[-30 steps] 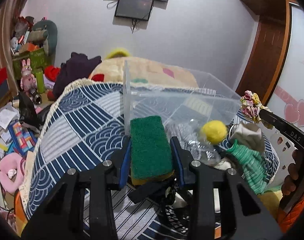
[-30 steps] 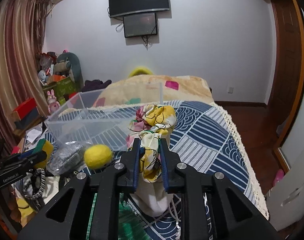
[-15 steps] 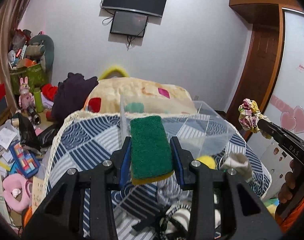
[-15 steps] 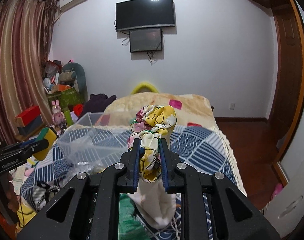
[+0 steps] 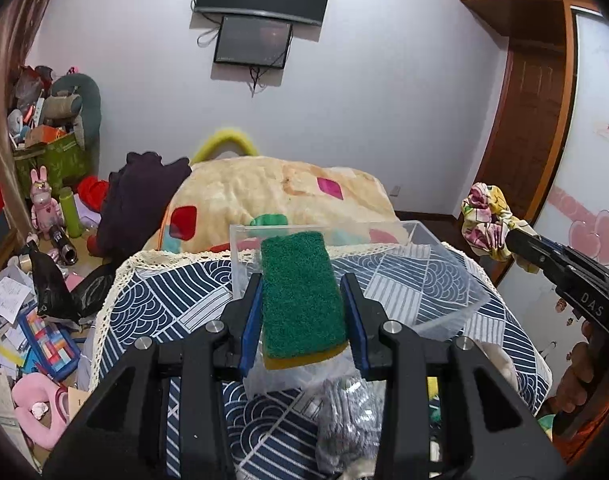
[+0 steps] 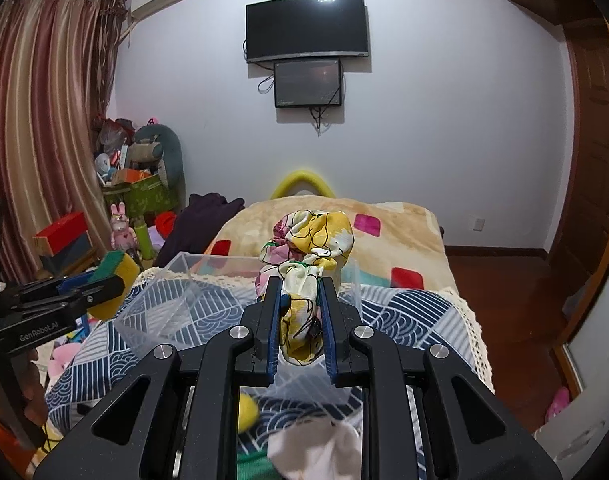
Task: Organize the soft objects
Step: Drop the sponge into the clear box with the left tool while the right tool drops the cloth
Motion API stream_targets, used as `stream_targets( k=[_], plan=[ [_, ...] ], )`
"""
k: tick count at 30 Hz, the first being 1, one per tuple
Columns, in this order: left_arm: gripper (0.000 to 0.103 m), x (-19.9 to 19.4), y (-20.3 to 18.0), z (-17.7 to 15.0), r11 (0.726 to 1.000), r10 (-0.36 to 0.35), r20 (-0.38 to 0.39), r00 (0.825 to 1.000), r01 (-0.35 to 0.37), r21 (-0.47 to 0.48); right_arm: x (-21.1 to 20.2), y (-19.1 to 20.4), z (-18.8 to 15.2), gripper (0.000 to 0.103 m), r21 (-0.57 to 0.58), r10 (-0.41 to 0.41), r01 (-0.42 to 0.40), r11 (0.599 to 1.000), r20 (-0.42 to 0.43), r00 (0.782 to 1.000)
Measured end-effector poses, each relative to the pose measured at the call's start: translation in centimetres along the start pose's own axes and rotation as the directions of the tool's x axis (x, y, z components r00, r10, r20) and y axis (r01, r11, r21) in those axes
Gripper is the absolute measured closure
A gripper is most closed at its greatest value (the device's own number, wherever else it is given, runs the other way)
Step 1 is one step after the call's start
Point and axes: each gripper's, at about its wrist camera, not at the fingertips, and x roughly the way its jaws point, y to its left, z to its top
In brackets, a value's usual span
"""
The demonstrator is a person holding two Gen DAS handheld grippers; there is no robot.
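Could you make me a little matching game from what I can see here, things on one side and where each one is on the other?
Things:
1. sponge
2. floral scrunchie
3. clear plastic bin
4. yellow ball

Places:
A. resting on the bed
B. held in the left gripper
C. lying below the right gripper
D. held in the right gripper

Pairs: 1-B, 2-D, 3-A, 4-C

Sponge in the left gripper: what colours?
Green top, yellow underside; sponge shows best in the left wrist view.

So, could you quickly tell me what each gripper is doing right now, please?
Left gripper: closed on the green-and-yellow scouring sponge.
Right gripper: closed on the floral fabric scrunchie.
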Motion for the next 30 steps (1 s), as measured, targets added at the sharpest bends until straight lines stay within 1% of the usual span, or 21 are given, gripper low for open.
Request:
stream_targets(
  k=[7,11,17,23,28,29,30],
  plan=[
    [0.065,3.7,0.5,0.6,1.000,-0.004,-0.090,0.996,0.003,-0.016,2.6,0.2,0.2,0.087,-0.013,0.004,-0.004,1.000,-0.062,0.998],
    [0.065,5.5,0.1,0.6,1.000,0.015,-0.127,0.992,-0.013,0.017,4.1,0.5,-0.2,0.087,-0.036,-0.002,-0.002,0.999,-0.109,0.994],
    [0.065,7.3,-1.2,0.0,0.996,0.035,-0.170,0.985,-0.019,0.092,6.8,0.4,-1.0,0.087,-0.045,0.008,-0.018,0.999,-0.215,0.977],
    [0.065,8.8,-1.9,-0.1,0.991,0.056,-0.210,0.976,-0.029,0.128,8.5,0.2,-1.9,0.087,-0.049,0.012,-0.029,0.998,-0.315,0.949],
    [0.065,9.2,-1.7,-0.2,0.991,0.070,-0.223,0.972,-0.043,0.126,8.9,0.1,-2.2,0.085,-0.057,0.016,-0.039,0.998,-0.350,0.937],
    [0.064,9.1,-1.8,-0.3,0.991,0.071,-0.226,0.972,-0.042,0.129,9.0,0.1,-2.2,0.085,-0.056,0.020,-0.043,0.997,-0.352,0.936],
    [0.062,9.1,-1.9,-0.3,0.990,0.071,-0.226,0.971,-0.041,0.133,9.0,0.2,-2.2,0.083,-0.056,0.022,-0.045,0.997,-0.353,0.935]
  ],
)
